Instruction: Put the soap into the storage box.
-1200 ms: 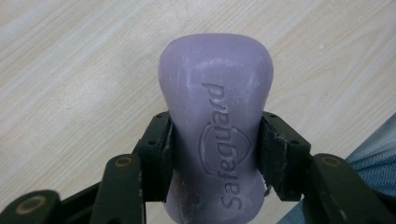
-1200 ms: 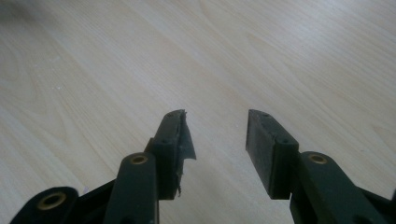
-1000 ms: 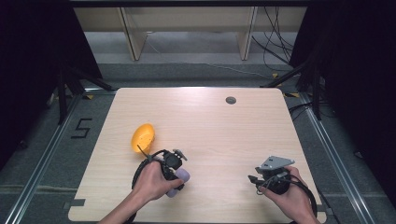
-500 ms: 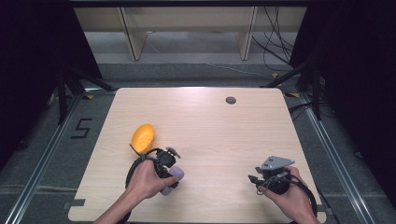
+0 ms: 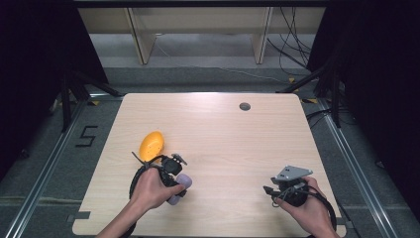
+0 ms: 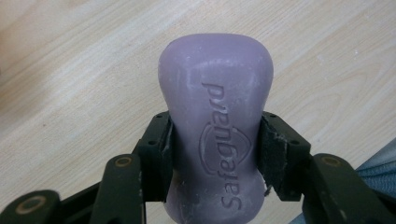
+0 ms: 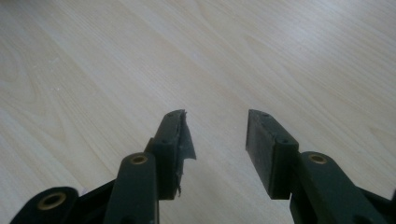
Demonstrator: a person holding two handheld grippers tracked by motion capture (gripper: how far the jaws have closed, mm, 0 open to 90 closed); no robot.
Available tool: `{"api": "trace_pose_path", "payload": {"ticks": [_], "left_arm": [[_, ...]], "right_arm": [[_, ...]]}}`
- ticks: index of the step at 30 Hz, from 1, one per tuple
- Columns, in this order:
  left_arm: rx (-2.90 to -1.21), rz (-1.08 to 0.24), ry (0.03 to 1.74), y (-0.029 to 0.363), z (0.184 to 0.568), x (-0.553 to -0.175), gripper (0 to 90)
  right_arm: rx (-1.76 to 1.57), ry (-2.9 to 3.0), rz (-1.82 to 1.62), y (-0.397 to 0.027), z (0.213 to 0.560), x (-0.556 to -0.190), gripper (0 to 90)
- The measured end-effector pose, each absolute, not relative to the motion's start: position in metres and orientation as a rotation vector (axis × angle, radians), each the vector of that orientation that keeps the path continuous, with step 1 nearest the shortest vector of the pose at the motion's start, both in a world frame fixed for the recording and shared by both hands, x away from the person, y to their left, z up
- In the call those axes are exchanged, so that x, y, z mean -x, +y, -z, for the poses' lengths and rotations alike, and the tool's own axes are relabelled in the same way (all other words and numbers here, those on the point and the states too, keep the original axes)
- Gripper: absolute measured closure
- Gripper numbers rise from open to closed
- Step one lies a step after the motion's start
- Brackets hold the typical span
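Observation:
A lilac bar of soap (image 6: 215,126) stamped "Safeguard" sits between the jaws of my left gripper (image 6: 215,144), which is shut on its waist just above the wooden table. From above, the soap (image 5: 177,188) pokes out to the right of the left gripper (image 5: 171,171) near the table's front left. An orange oval object (image 5: 151,145) lies on the table just beyond that hand. My right gripper (image 7: 215,135) stands open with nothing between its pads, low over bare wood. In the high view the right gripper (image 5: 285,188) is at the front right.
The light wooden table (image 5: 223,134) has a small dark round hole (image 5: 244,106) near its far edge. Metal rails and grey floor flank the table, with a "5" mark (image 5: 87,136) on the left. Cables lie on the floor behind.
My left hand with the soap has drifted slightly toward the front left, away from the orange object. The right gripper has stayed put.

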State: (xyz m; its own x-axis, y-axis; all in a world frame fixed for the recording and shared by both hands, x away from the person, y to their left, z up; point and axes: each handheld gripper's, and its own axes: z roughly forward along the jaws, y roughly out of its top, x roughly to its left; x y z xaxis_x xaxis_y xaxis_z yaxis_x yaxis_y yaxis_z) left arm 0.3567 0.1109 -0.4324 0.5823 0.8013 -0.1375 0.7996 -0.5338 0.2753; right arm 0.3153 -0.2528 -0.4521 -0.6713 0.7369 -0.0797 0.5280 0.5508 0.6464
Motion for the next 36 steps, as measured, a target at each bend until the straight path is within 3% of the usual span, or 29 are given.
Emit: {"api": "trace_pose_path", "payload": {"ticks": [36], "left_arm": [[-2.347, -0.047, 1.47, 0.138, 0.423, -0.366, 49.0]], "right_arm": [[-1.04, 2.436, -0.851, -0.252, 0.451, -0.314, 57.8]]}}
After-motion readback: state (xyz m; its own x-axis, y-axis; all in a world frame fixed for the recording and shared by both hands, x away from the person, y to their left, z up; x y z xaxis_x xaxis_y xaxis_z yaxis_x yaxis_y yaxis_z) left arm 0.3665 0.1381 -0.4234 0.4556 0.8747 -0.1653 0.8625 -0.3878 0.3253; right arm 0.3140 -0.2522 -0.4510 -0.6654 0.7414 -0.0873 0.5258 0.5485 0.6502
